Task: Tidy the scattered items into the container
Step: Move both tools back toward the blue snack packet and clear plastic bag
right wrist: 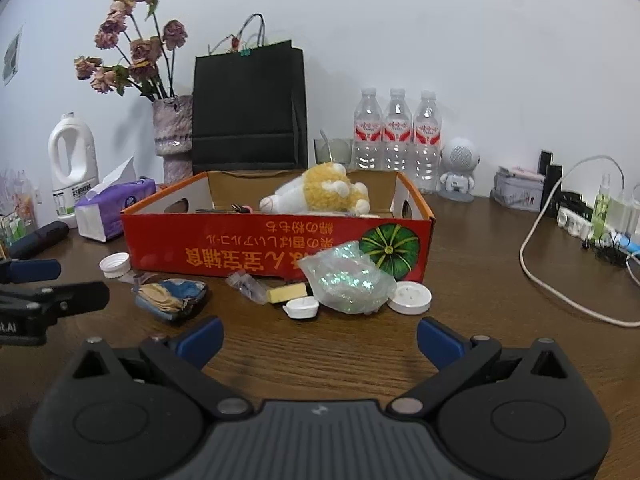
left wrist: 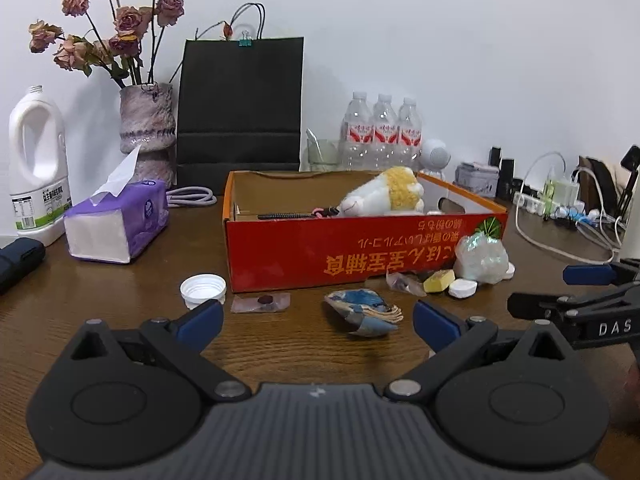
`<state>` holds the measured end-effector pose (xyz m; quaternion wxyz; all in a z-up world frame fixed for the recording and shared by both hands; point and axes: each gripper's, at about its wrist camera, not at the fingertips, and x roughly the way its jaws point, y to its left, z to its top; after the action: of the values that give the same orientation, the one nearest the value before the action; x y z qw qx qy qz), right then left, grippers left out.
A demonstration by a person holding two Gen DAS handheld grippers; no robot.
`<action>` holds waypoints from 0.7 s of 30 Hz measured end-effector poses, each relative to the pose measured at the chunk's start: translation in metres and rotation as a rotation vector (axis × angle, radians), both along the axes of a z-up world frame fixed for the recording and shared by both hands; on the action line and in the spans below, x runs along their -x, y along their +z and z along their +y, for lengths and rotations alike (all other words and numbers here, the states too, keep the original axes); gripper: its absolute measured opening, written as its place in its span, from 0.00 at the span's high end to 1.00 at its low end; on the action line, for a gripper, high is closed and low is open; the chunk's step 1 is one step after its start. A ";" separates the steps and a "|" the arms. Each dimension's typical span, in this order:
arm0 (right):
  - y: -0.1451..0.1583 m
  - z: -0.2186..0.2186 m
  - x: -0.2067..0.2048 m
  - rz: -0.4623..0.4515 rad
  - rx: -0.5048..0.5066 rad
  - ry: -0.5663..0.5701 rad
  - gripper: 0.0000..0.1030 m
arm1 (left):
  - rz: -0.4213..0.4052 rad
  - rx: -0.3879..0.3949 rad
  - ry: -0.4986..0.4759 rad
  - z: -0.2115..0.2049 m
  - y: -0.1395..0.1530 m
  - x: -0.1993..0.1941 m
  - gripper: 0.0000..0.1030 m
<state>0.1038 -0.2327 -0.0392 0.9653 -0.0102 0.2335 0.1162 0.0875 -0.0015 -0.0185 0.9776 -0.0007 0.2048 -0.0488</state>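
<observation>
Only right view shows white round lid [right wrist: 411, 297] fully.

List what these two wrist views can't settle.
- Red box floor: hidden by its front wall, both views.
- Plush toy underside: behind the same wall.
- Right gripper in the left wrist view: cut off by the edge.
- Small clear packet contents: too small.

Both cameras are sitting low over the bench [left wrist: 120, 320], looking forward between their own open jaws toward the wall. The left wrist view is facing the red box [left wrist: 360, 248] from its left front; the right wrist view is facing it from slightly further right. Both are sharing the red box, the black bag [right wrist: 248, 112] and the water bottles [right wrist: 396, 132], all near.
</observation>
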 end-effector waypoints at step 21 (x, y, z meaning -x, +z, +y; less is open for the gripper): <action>-0.003 -0.004 0.000 0.003 -0.017 -0.031 0.00 | -0.030 -0.023 0.001 -0.003 0.001 0.005 0.00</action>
<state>0.1041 -0.2371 -0.0419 0.9668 0.0020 0.2339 0.1033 0.0823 -0.0046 -0.0176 0.9805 0.0109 0.1906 -0.0459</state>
